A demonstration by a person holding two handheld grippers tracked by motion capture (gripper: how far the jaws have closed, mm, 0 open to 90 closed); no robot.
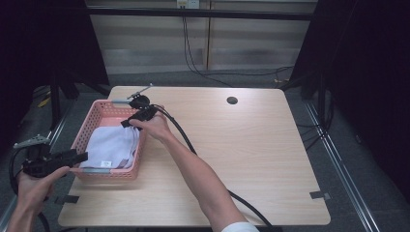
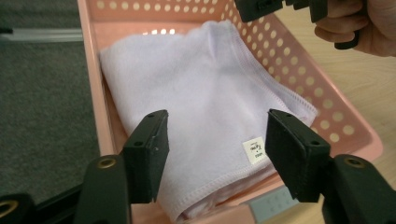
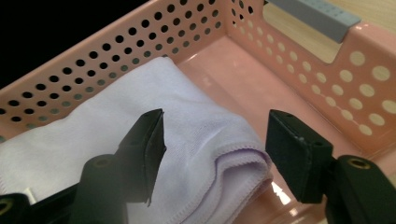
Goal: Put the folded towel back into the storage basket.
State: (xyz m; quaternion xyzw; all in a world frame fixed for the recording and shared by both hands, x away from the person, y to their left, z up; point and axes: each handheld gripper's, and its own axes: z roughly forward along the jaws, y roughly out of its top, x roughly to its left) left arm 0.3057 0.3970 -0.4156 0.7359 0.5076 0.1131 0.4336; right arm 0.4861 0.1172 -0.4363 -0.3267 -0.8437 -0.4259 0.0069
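Towel (image 2: 201, 93) in pink basket (image 2: 299, 70), white tag (image 2: 255, 150) unreadable

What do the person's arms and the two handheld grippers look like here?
Both grippers are black: the left gripper carries a grey three-cornered plate, and the right gripper trails a thick black cable. Their fingers are blocky black pads on screwed mounts. The forearms are bare, with a white sleeve.

The high view looks forward and down from above the person's side, taking in the whole bench (image 1: 232, 159). Each gripper view rides close, looking along its own jaws. All three share the pink basket (image 1: 96, 116) and the folded lavender towel (image 2: 201, 102), seen from opposite ends.
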